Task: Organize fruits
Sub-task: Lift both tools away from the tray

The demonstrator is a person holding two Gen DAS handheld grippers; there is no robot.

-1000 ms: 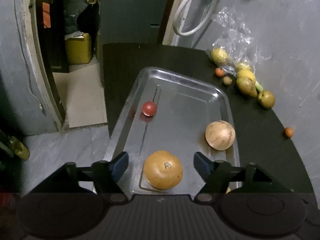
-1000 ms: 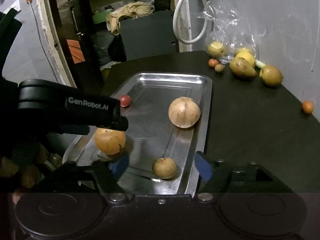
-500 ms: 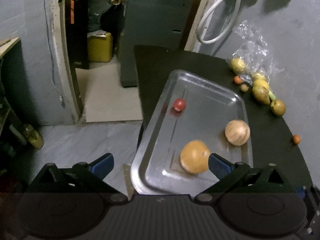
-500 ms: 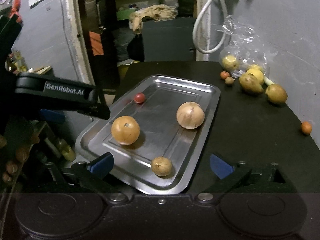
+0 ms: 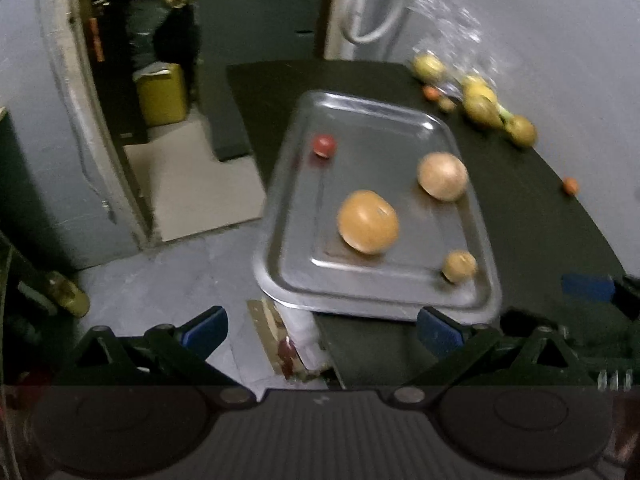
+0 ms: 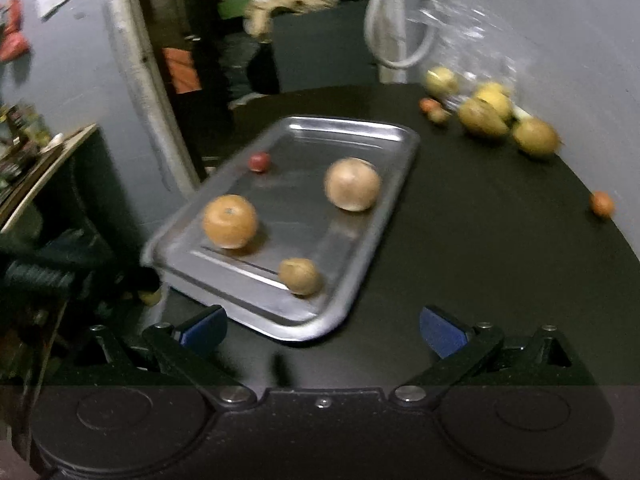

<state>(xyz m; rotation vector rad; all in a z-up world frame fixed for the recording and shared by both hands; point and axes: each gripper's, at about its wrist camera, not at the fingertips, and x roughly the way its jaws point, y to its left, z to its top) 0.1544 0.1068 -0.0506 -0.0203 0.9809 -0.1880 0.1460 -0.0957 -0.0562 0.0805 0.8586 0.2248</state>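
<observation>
A steel tray (image 5: 472, 300) (image 6: 384, 224) lies on a dark round table (image 6: 480, 240), overhanging its near left edge. On it rest an orange (image 5: 367, 222) (image 6: 230, 221), a pale round fruit (image 5: 442, 176) (image 6: 352, 184), a small brown fruit (image 5: 459, 266) (image 6: 300, 276) and a small red fruit (image 5: 324, 145) (image 6: 259, 161). My left gripper (image 5: 322, 330) is open, back from the tray's near edge, nothing between its fingers. My right gripper (image 6: 323, 330) is open too, just short of the tray's near corner. Both views are motion-blurred.
Pears and yellow fruits (image 6: 500, 120) lie by a clear plastic bag (image 6: 464, 40) at the table's far right, against the grey wall. A lone small orange fruit (image 6: 601, 203) sits at the right edge. A doorway and a yellow canister (image 5: 162, 94) are on the left.
My left gripper has let go of the orange and drawn back from the tray. Both grippers have opened wider and retreated, so the whole tray now shows.
</observation>
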